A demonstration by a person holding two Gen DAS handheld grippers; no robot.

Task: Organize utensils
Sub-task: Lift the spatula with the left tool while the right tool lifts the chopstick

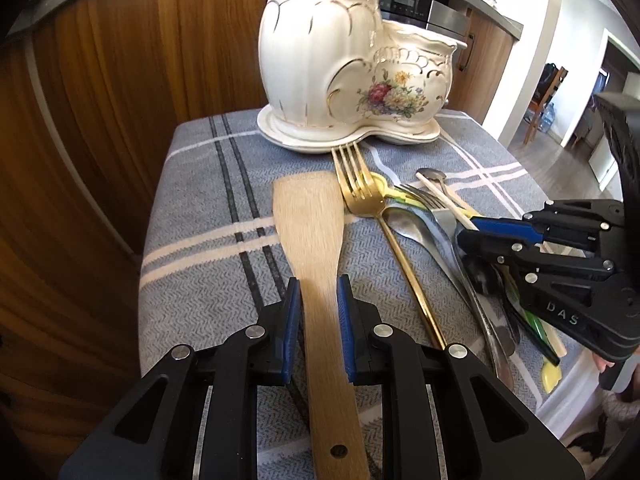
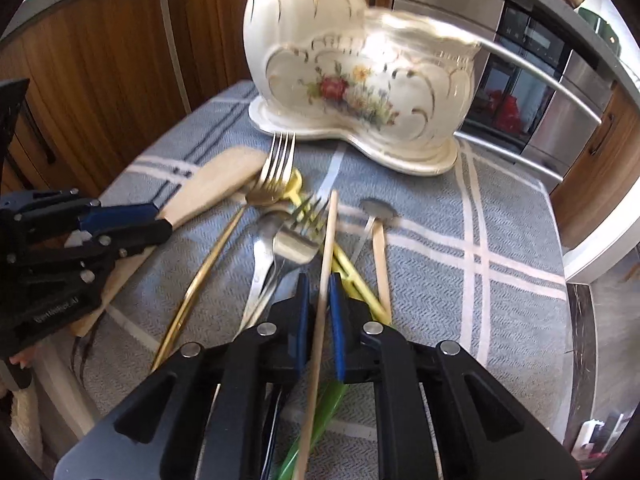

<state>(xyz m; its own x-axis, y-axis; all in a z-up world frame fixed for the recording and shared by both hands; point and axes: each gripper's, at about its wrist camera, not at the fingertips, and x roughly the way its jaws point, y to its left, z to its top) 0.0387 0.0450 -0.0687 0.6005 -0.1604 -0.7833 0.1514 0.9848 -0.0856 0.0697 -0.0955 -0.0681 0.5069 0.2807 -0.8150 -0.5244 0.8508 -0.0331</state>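
Left gripper (image 1: 318, 312) fingers clamp wooden spatula (image 1: 316, 240); right gripper (image 2: 318, 300) fingers pinch chopstick (image 2: 326, 248), both bound for ceramic holder (image 1: 340, 60).

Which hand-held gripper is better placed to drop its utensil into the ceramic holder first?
Left, probably: its hand-held gripper clamps the wooden spatula, pointing at the holder. The right grips a chopstick amid cutlery.

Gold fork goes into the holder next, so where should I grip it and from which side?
Grip the gold-coloured metal fork on its slim handle at mid-length, coming from above with the fingers across the handle. There it lies bare on the cloth; its tines rest against the white floral ceramic holder, and the wooden spatula lies close alongside on the left.
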